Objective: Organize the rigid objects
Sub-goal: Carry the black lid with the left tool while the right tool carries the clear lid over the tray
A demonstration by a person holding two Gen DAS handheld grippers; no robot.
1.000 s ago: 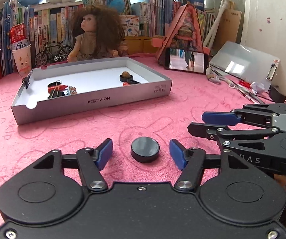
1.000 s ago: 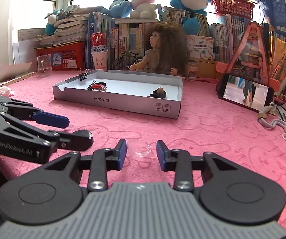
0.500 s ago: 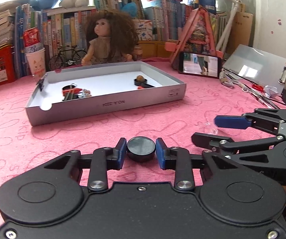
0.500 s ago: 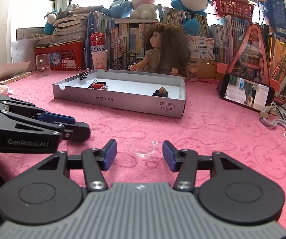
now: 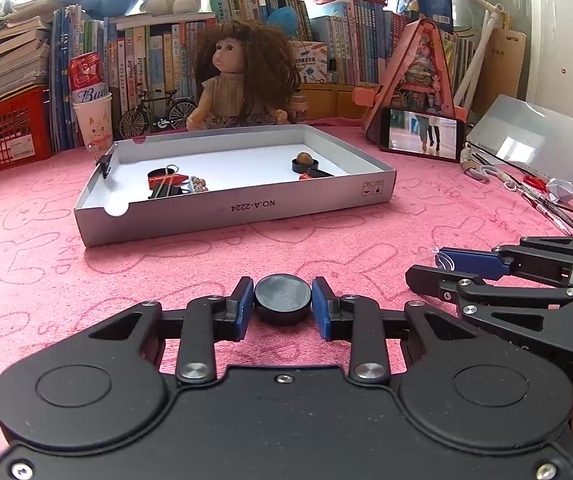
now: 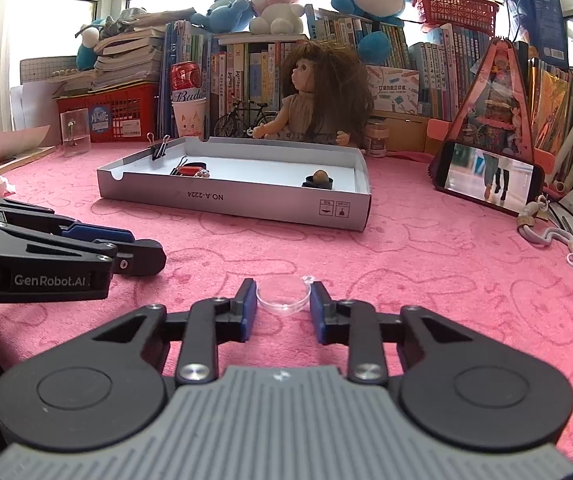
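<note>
Near the tabletop's front edge, the left hand-held gripper (image 5: 282,304) clamps the black disc (image 5: 282,298), as half a second ago; the right hand-held gripper (image 6: 282,304), then spread wide, now closes on the clear dish (image 6: 283,297). Squeeze gently, lift level, then carry both toward the gray tray (image 5: 246,210).

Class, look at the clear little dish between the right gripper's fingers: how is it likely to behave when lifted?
The clear dish looks thin and rigid, so it is probably very light and may crack under a hard squeeze. Its smooth curved rim meets the right gripper only at the edges, so it could slip or pop out. The soft pink cloth should stop it sliding.
</note>
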